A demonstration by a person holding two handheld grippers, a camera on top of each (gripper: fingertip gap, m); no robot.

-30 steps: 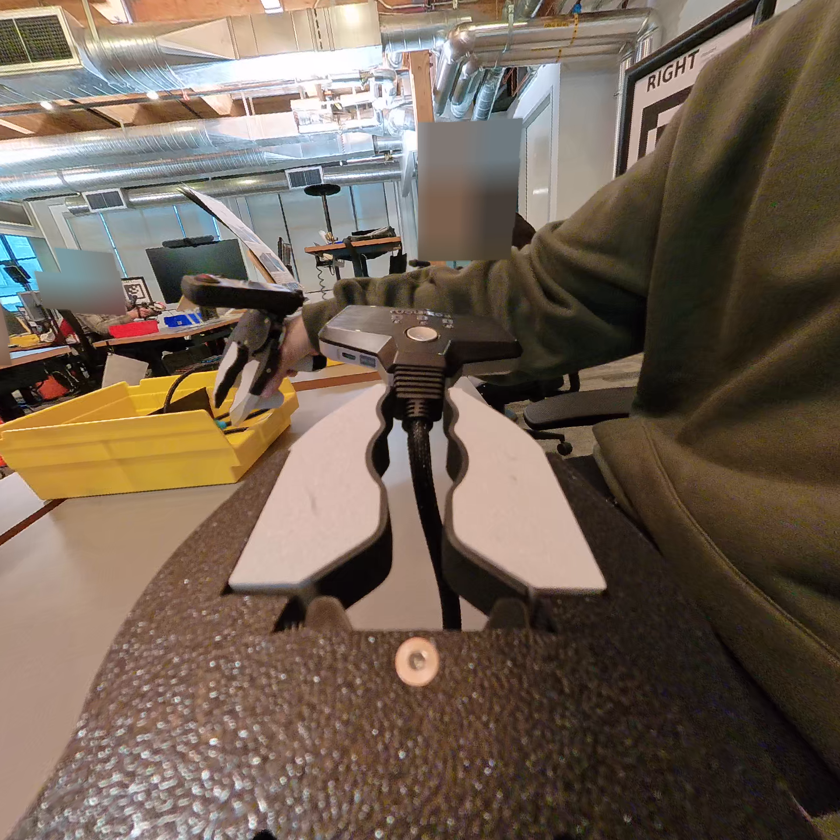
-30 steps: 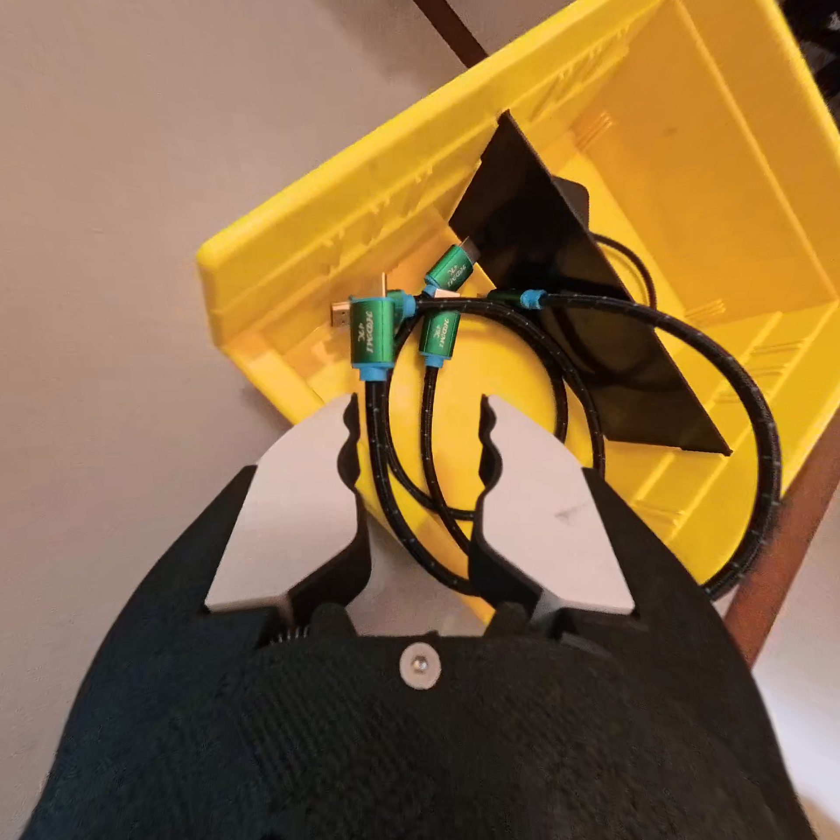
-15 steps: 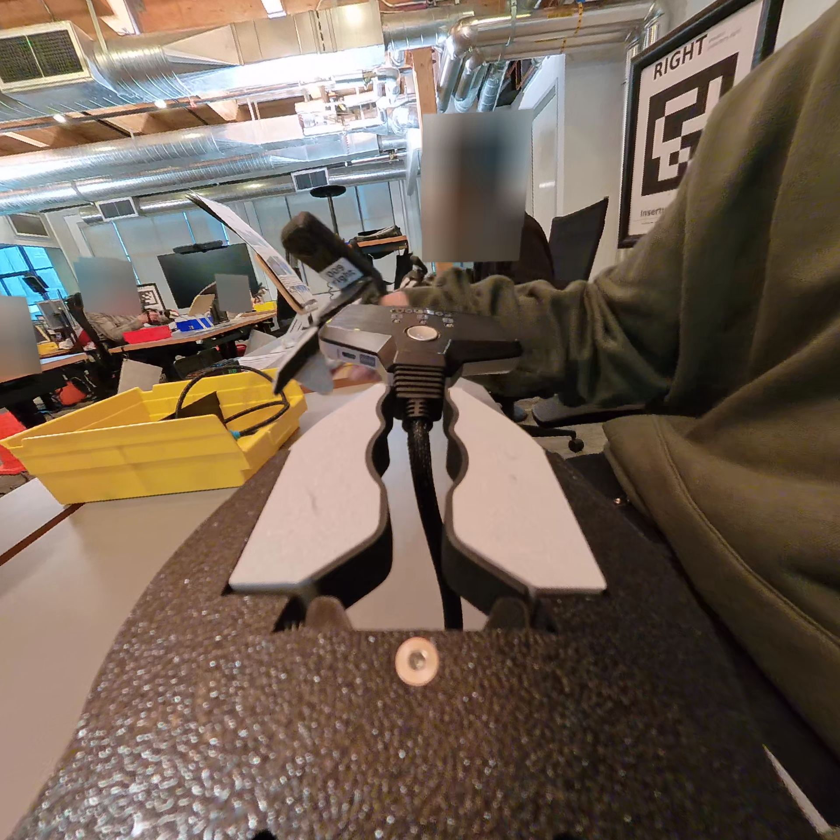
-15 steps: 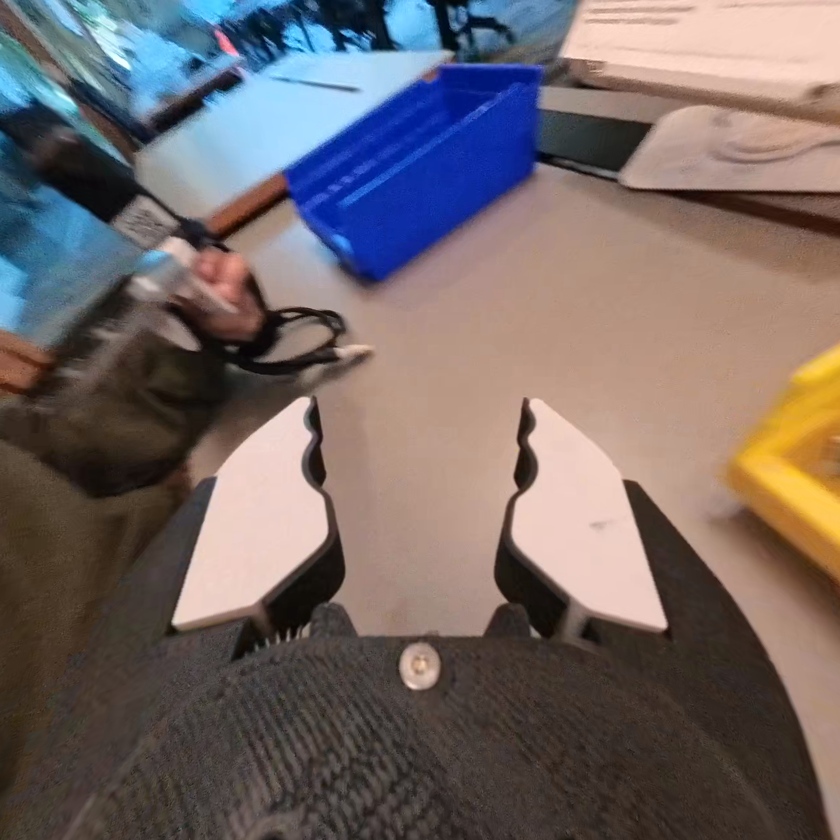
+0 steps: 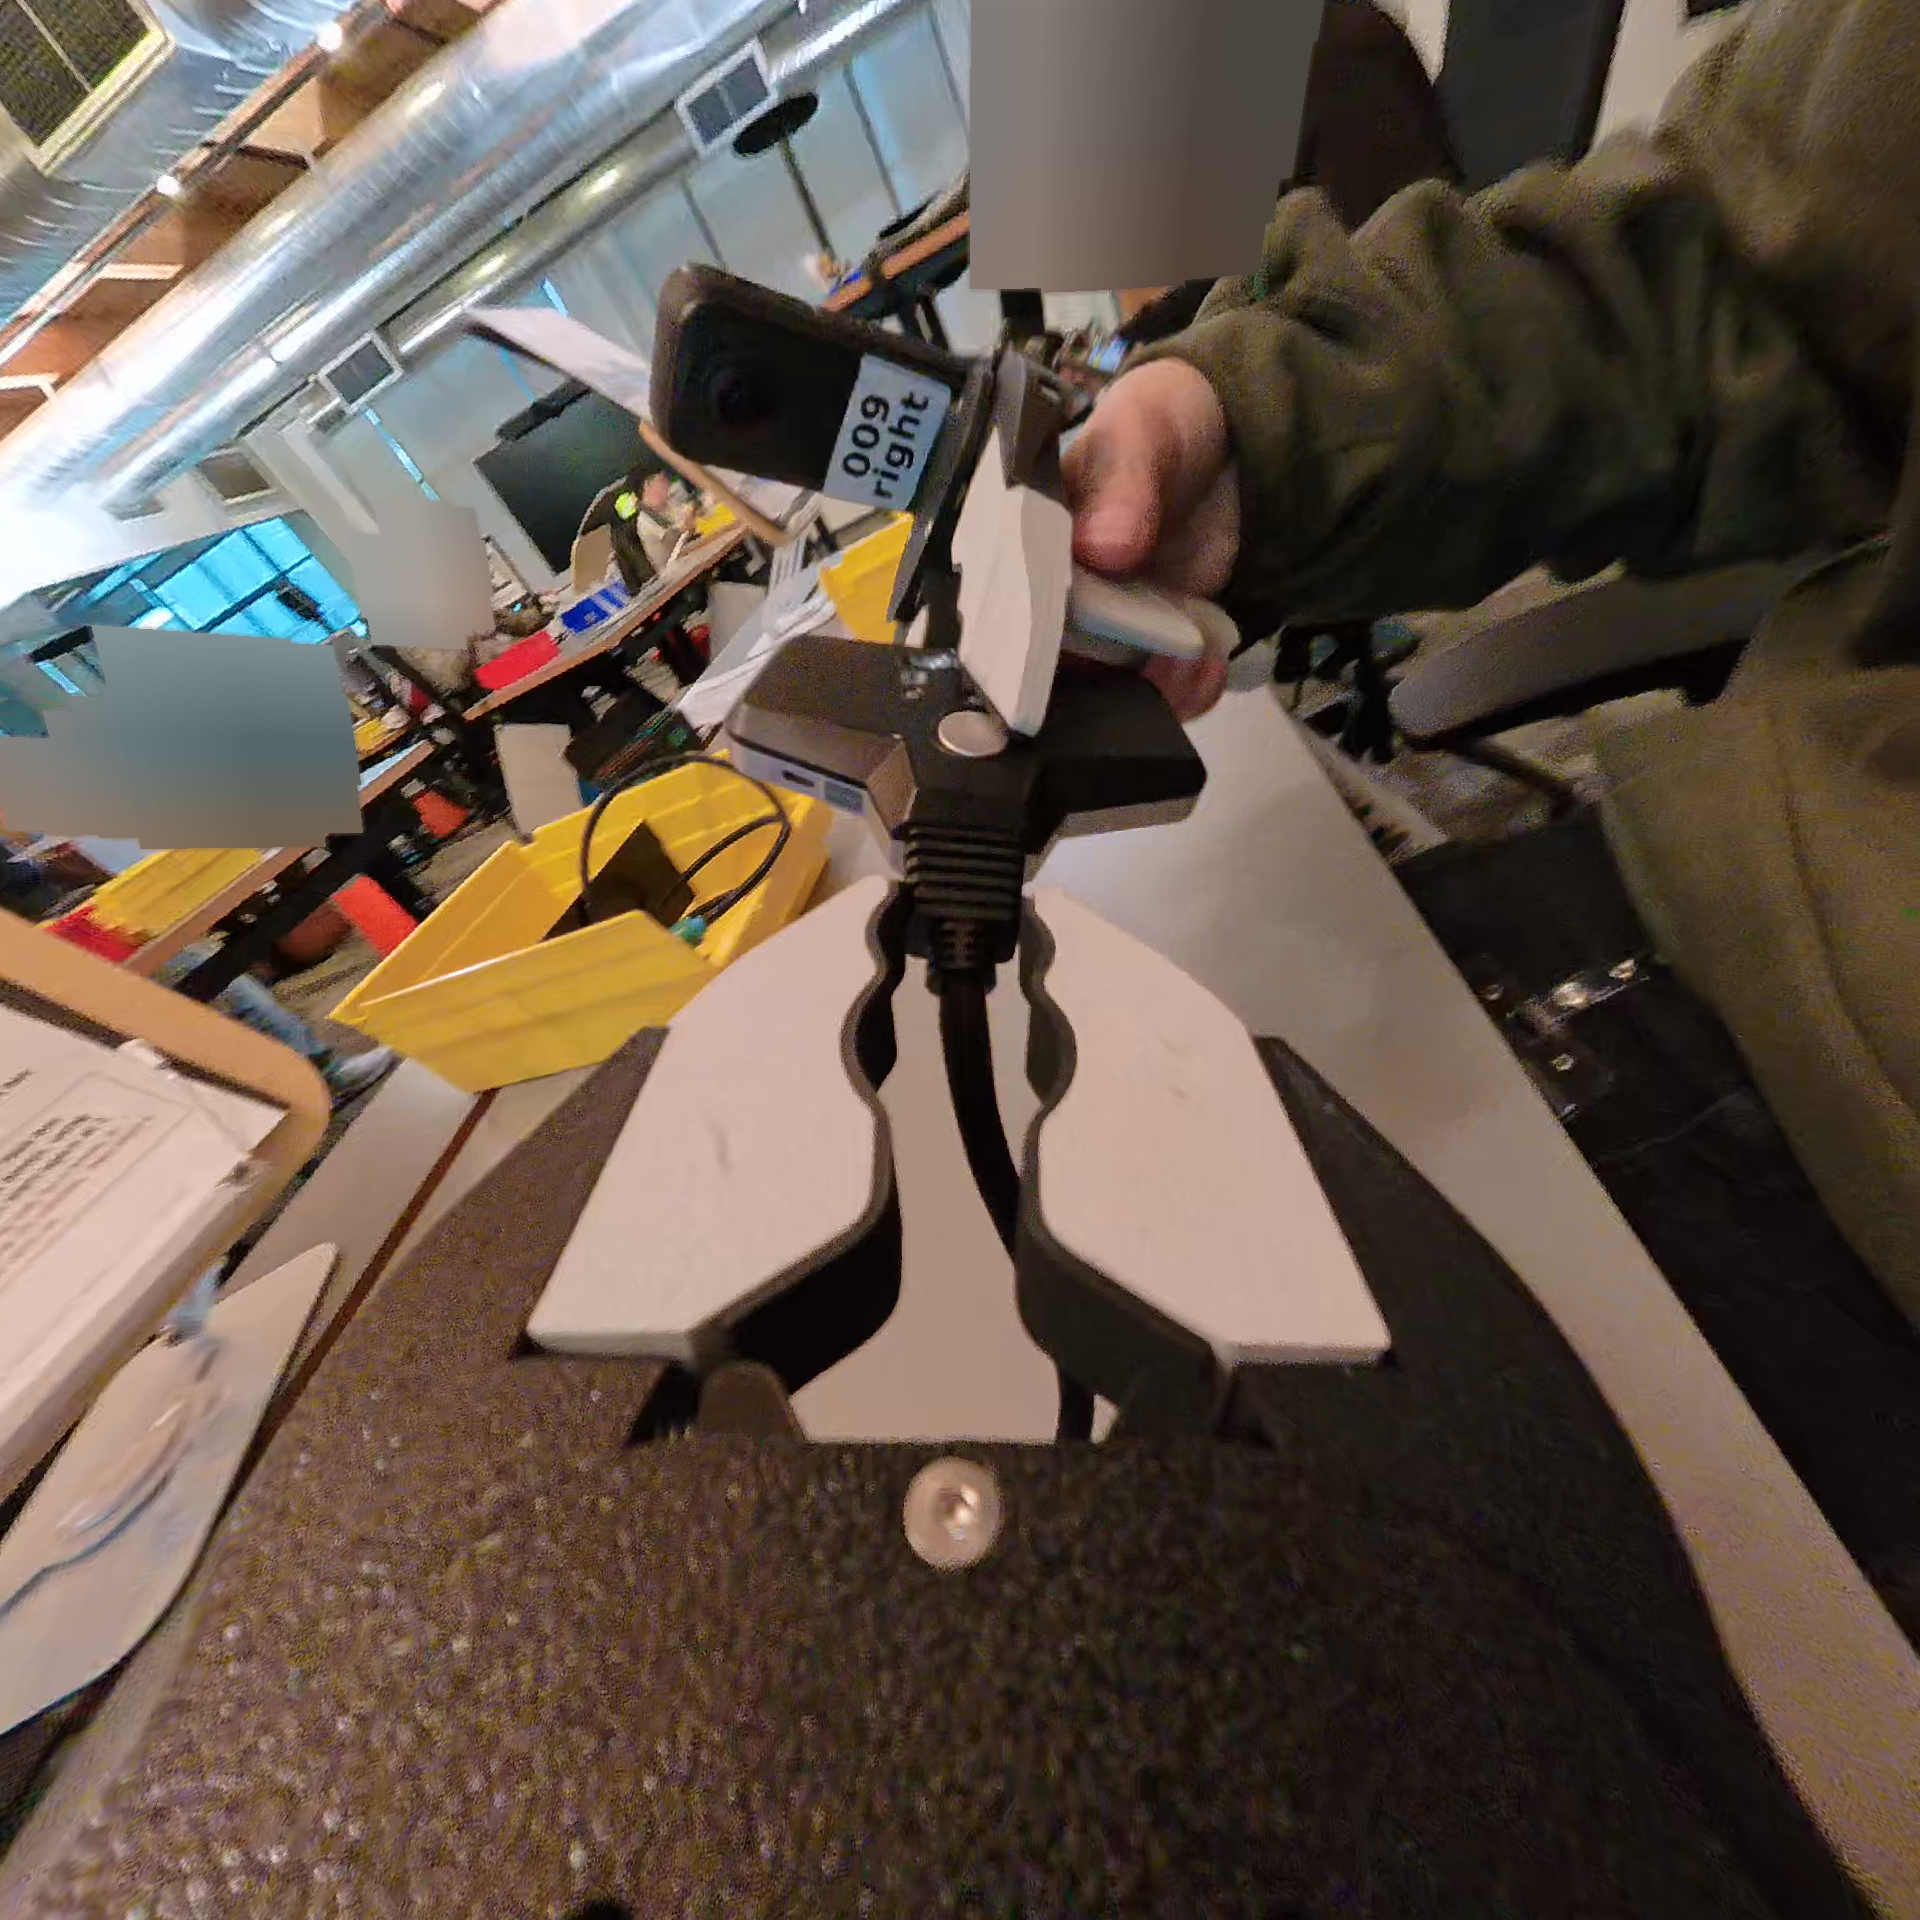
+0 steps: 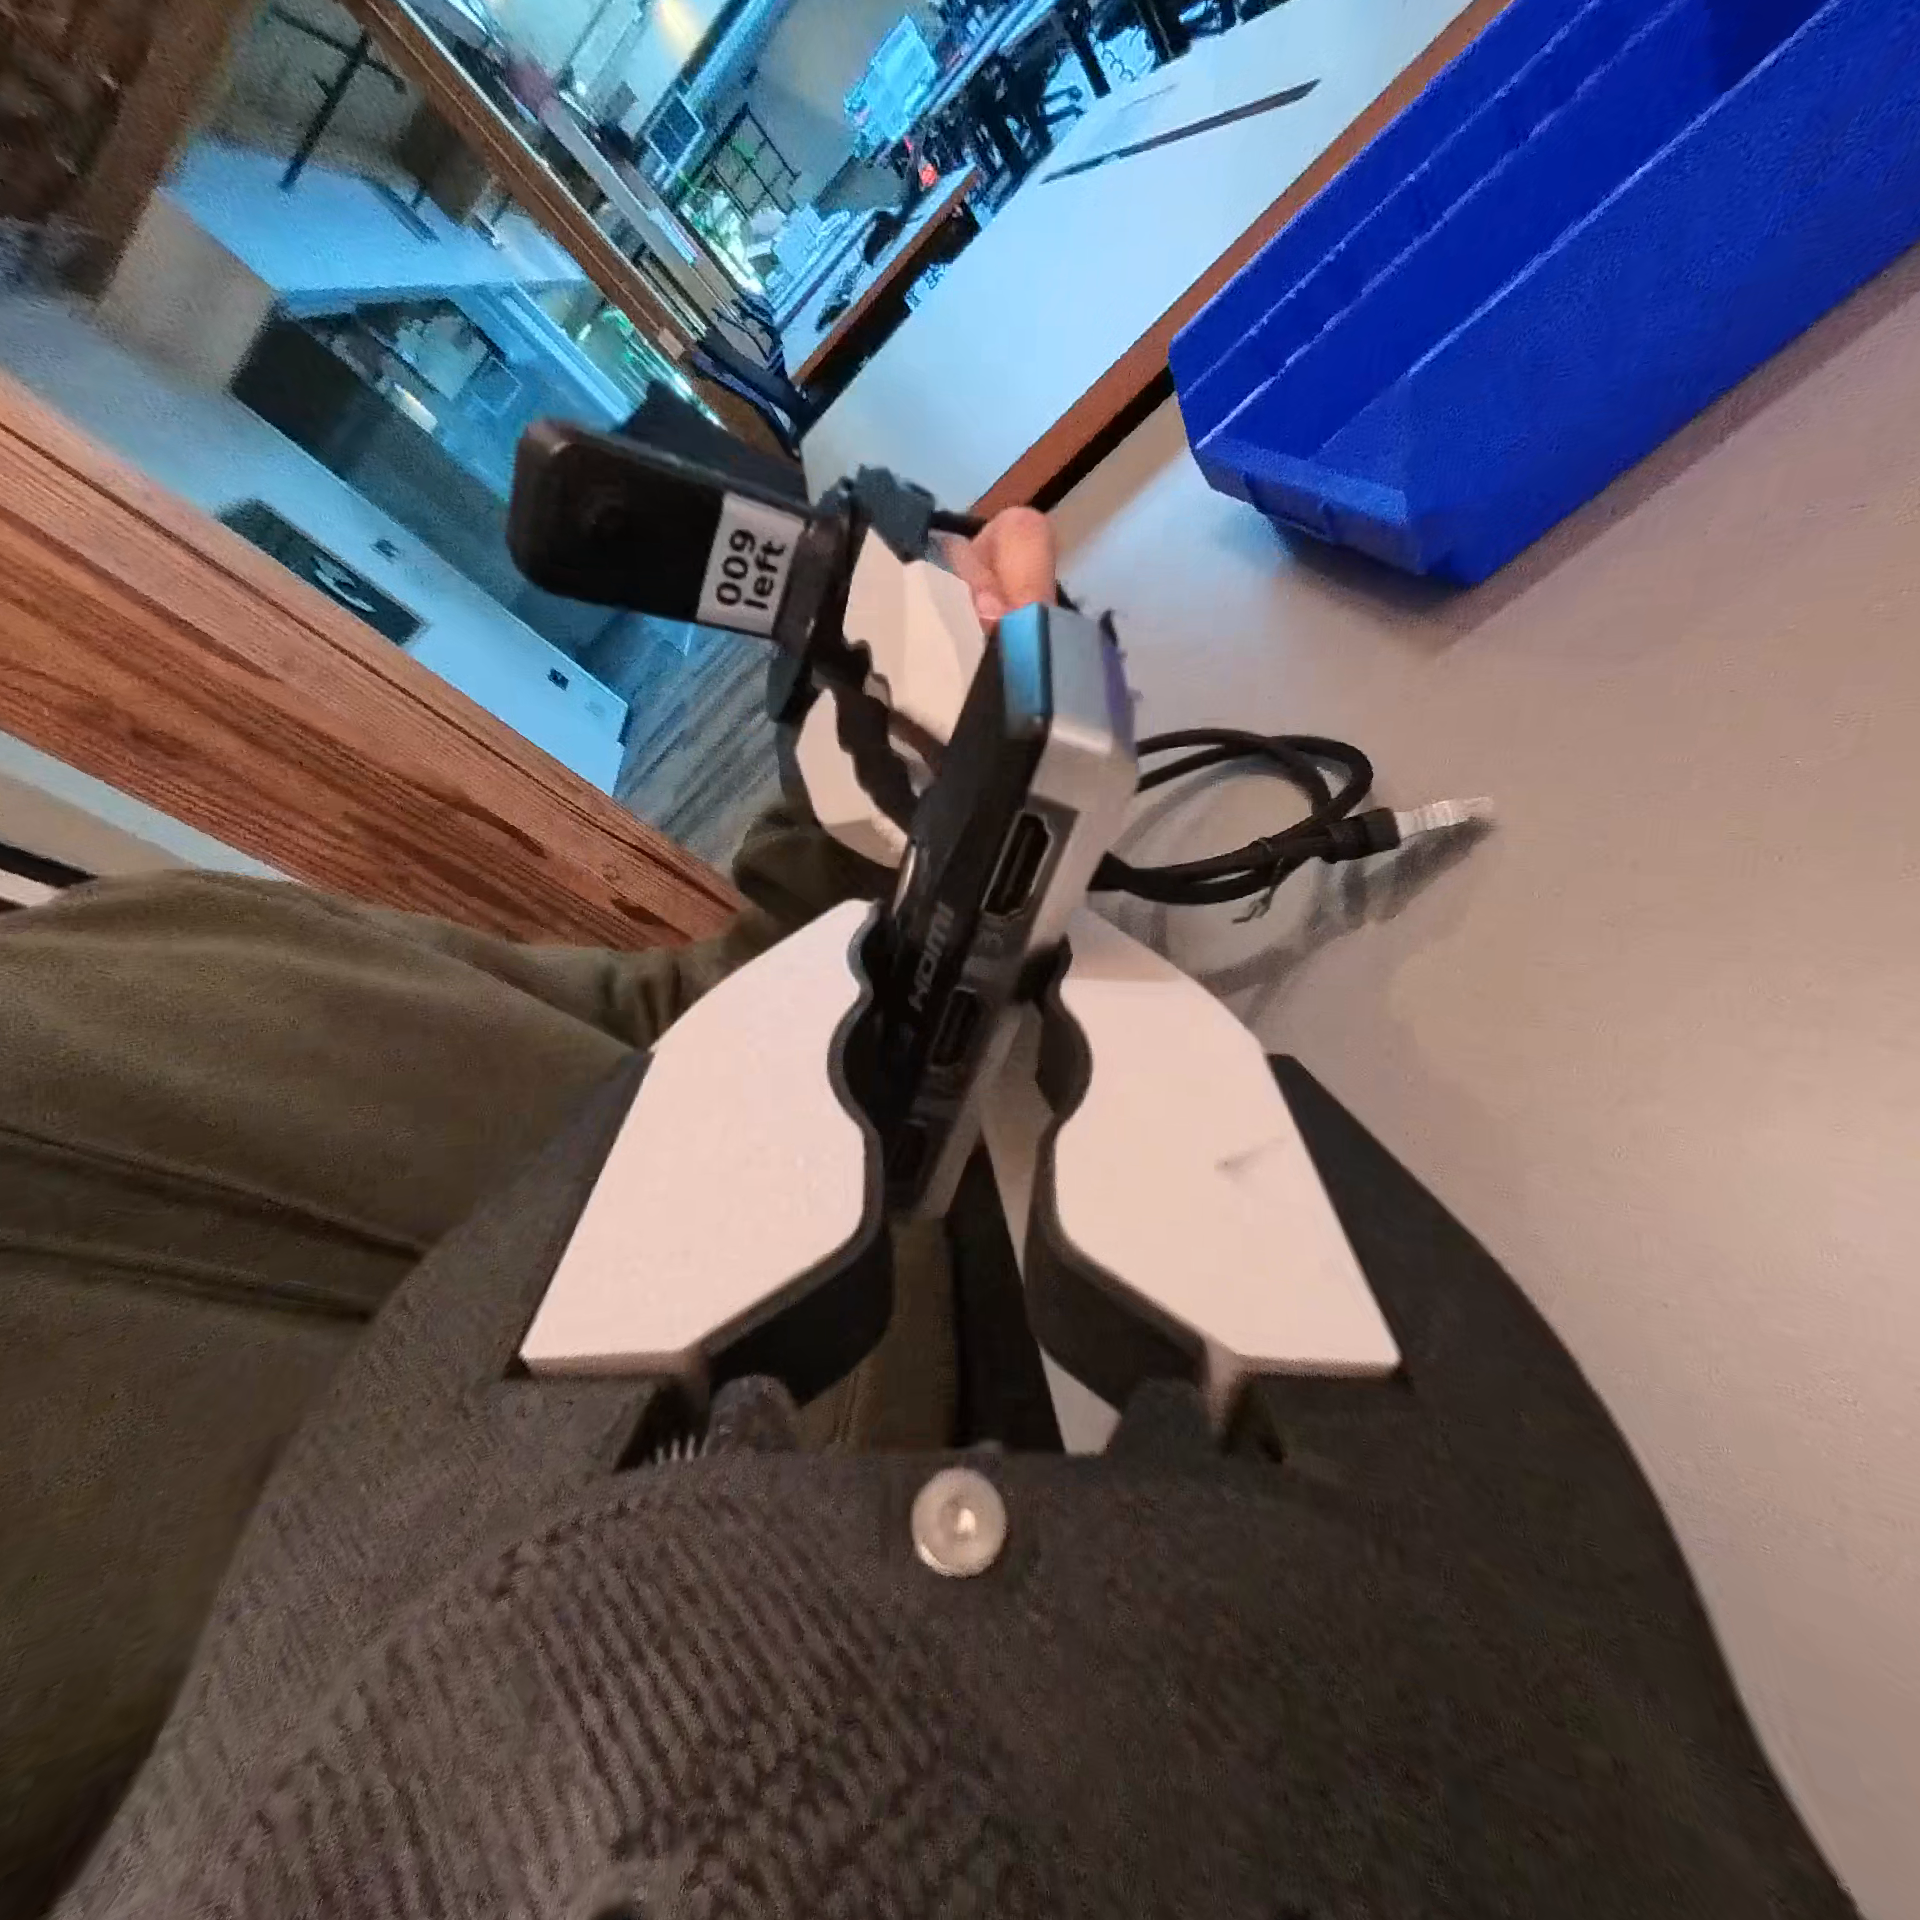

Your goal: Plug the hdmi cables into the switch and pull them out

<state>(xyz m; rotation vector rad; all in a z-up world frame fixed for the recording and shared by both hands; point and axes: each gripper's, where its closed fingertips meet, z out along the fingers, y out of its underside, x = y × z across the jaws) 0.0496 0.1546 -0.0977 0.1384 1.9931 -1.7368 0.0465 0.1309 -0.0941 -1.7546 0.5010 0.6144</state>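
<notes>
Left tongs [image 5: 954, 935] pinch the switch's [image 5: 966, 727] fixed cable; right tongs [image 6: 961, 997] pinch its body edge-on, empty ports (two visible) facing 1 o'clock.

I count one switch [image 5: 966, 732], held up off the desk [image 6: 1621, 831], with three ports showing along its grey edge in the right wrist view. Two grippers: my left gripper [image 5: 954, 935] and my right gripper [image 6: 956, 997], each with two white fingers [image 5: 748, 1143]. One yellow bin [image 5: 540, 987] holds a black cable loop [image 5: 675, 831]. One blue bin [image 6: 1558, 312]. One more black cable [image 6: 1268, 821] lies coiled on the desk.
</notes>
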